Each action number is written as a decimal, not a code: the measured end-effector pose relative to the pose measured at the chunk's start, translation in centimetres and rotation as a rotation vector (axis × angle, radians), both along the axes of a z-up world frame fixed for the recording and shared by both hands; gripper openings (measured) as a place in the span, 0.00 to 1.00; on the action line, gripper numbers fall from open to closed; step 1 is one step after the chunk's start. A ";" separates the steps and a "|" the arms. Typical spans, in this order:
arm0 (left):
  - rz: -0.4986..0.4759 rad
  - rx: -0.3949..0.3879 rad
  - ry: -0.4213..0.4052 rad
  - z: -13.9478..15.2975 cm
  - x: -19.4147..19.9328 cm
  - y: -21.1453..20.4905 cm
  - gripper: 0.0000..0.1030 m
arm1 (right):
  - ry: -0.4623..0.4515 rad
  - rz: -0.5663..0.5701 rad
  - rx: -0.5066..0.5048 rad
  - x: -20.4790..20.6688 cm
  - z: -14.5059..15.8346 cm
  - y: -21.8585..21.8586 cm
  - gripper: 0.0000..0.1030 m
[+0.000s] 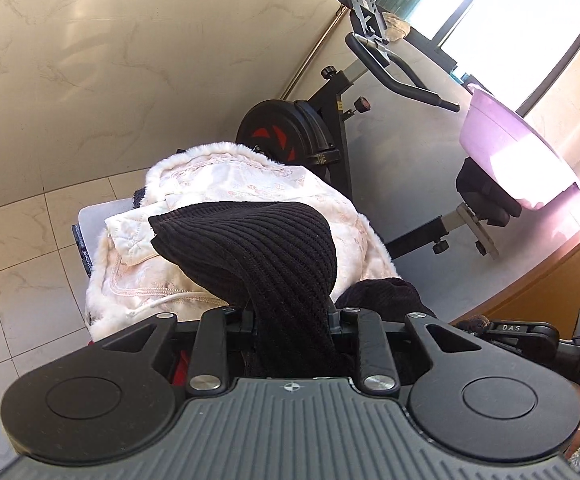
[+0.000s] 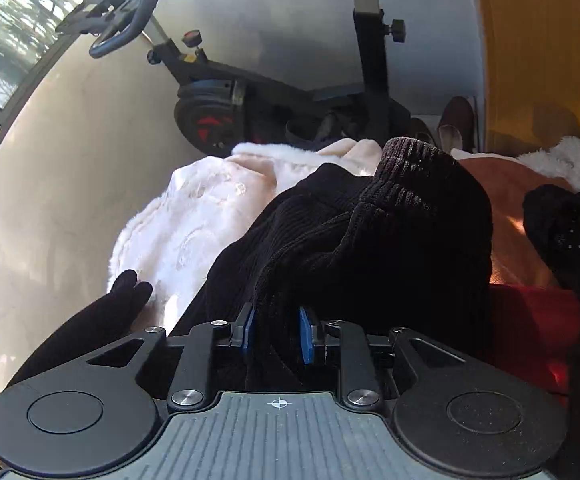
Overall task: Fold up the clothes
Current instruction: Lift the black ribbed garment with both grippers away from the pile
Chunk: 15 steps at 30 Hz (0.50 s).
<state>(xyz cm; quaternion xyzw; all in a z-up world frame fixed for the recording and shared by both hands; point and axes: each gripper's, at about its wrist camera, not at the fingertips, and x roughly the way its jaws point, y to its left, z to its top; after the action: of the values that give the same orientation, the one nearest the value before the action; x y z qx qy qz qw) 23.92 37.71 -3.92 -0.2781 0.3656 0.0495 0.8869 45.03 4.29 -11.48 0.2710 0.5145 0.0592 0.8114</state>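
Note:
A black ribbed knit garment (image 1: 257, 244) is bunched between the fingers of my left gripper (image 1: 290, 316), which is shut on it and holds it raised over a cream quilted fleece jacket (image 1: 217, 192). In the right wrist view the same black knit (image 2: 370, 232) is pinched between the blue pads (image 2: 305, 336) of my right gripper (image 2: 275, 330), which is shut on it. The knit drapes over the cream jacket (image 2: 193, 220). A black sleeve end (image 2: 117, 300) hangs at lower left.
A black exercise bike (image 1: 298, 132) stands behind the clothes pile, with a pink basin (image 1: 506, 148) on its seat. Orange (image 2: 502, 200), red (image 2: 530, 320) and dark sparkly (image 2: 570, 232) garments lie to the right. Tiled floor (image 1: 17, 240) lies to the left, a wooden edge to the right.

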 end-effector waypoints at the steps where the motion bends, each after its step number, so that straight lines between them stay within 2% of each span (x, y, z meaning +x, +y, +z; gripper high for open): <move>1: -0.001 0.010 0.004 -0.1 0.1 0.0 0.25 | 0.017 0.015 -0.007 0.7 -0.5 0.8 0.41; 2: -0.002 0.021 0.008 -0.3 0.2 0.1 0.25 | 0.027 0.025 -0.020 1.2 -0.7 1.6 0.51; 5: 0.009 0.044 0.028 -0.9 0.7 0.5 0.26 | 0.047 0.071 -0.092 2.1 -1.0 3.9 0.65; 9: 0.041 0.043 0.058 -2.0 1.2 1.3 0.27 | 0.041 0.160 -0.235 2.5 -1.7 6.5 0.65; 13: 0.033 0.052 0.104 -3.4 2.0 1.7 0.28 | 0.008 0.240 -0.343 2.4 -3.4 8.3 0.63; 15: 0.033 0.050 0.129 -4.1 2.5 1.9 0.28 | -0.022 0.289 -0.426 2.1 -3.8 9.5 0.55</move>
<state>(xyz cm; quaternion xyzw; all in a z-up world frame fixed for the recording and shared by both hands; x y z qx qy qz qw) 26.44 39.61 -8.05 -0.2580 0.4161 0.0908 0.8672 47.10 13.82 -15.30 0.0170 0.5400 0.0674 0.8388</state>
